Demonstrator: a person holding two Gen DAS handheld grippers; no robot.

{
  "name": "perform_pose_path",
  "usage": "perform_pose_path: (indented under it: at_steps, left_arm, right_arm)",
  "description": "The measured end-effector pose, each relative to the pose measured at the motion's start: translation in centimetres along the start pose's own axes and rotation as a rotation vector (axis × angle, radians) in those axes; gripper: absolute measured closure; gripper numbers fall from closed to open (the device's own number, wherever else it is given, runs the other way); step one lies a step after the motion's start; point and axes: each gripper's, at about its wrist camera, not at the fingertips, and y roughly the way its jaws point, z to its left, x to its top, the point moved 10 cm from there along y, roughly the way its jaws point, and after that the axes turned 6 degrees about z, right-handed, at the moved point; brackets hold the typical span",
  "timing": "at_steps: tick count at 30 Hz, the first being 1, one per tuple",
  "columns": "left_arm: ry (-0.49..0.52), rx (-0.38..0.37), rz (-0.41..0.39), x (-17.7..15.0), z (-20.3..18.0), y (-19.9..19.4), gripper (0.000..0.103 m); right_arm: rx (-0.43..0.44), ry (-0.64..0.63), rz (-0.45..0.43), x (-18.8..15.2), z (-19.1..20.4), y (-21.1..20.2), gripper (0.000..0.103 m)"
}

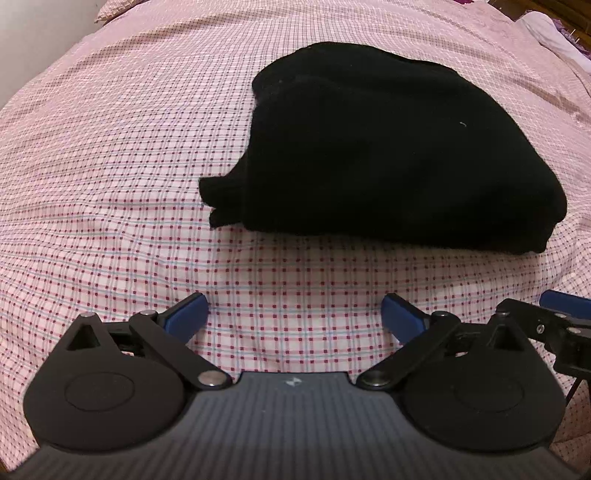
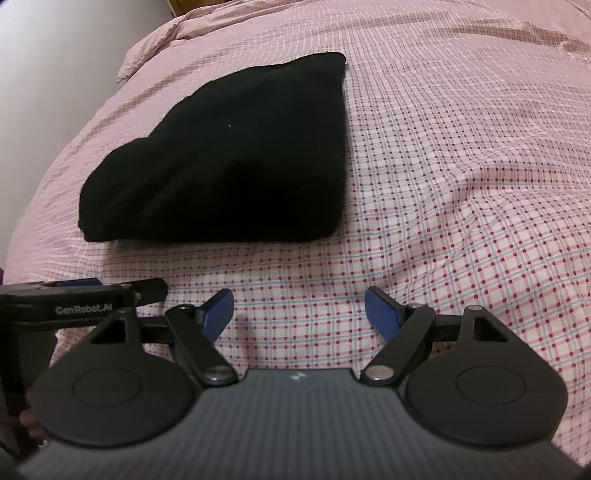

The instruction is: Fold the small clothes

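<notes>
A black garment [image 1: 376, 155] lies folded in a thick bundle on the pink checked bedsheet [image 1: 110, 166]. It also shows in the right wrist view [image 2: 236, 158], up and to the left. My left gripper [image 1: 295, 314] is open and empty, above bare sheet just short of the garment's near edge. My right gripper [image 2: 299, 310] is open and empty, to the right of the left one, above bare sheet in front of the garment's right corner. The left gripper's side shows in the right wrist view [image 2: 74, 295]; the right gripper's tip shows in the left wrist view [image 1: 554, 317].
The bedsheet [image 2: 461, 184] has soft wrinkles to the right. A pink pillow or bunched cover [image 2: 155, 40] lies at the far left by a white wall [image 2: 55, 55]. A white cloth [image 1: 554, 33] lies at the far right.
</notes>
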Motion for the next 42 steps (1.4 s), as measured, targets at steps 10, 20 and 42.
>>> perform_pose_path:
  at_steps: [10,20,42]
  left_arm:
    - [0.001,-0.001,-0.011,0.33,0.10,0.31,0.000]
    - [-0.002,-0.002,-0.011,0.25,0.17,0.30,0.000]
    - [0.000,0.000,-0.010,0.19,0.22,0.32,0.000]
  right_arm:
    - [0.013,0.004,-0.005,0.11,0.08,0.10,0.020]
    - [0.018,0.009,-0.009,0.01,0.13,0.10,0.019]
    - [0.019,0.010,-0.009,0.02,0.09,0.16,0.019]
